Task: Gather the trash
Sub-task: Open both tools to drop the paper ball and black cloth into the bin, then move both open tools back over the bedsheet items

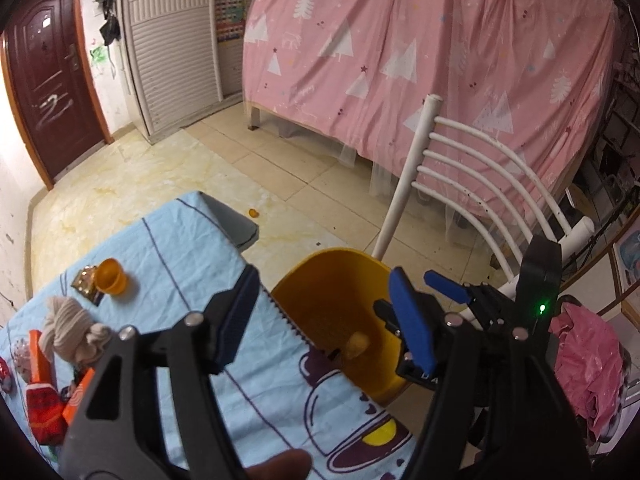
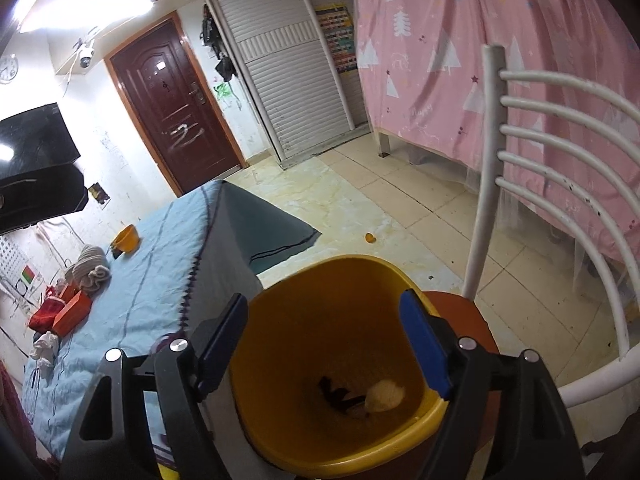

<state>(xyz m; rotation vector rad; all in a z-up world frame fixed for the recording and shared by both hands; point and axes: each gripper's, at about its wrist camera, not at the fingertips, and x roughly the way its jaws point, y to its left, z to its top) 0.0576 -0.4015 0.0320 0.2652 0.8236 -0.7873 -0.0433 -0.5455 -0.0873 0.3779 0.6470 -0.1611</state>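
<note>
A yellow bin (image 2: 340,308) stands beside the blue-clothed table (image 2: 160,264), next to a white chair. Inside lie a pale crumpled scrap (image 2: 386,396) and a dark wrapper (image 2: 340,396). My right gripper (image 2: 324,344) hangs open right over the bin's mouth, nothing between its blue pads. My left gripper (image 1: 324,320) is open too, above the table edge and pointing at the bin (image 1: 332,300), its jaws empty. On the table lie an orange cup (image 1: 110,276), a gold wrapper (image 1: 86,282), a beige cloth bundle (image 1: 68,332), an orange box (image 1: 40,356) and a red packet (image 1: 44,412).
The white slatted chair (image 2: 540,160) rises just right of the bin, and a pink plastic bag (image 1: 588,360) lies beyond it. A small orange piece (image 2: 370,237) sits on the tiled floor. A pink curtained bed (image 1: 400,60) fills the back. A crumpled white tissue (image 2: 44,350) lies near the table's end.
</note>
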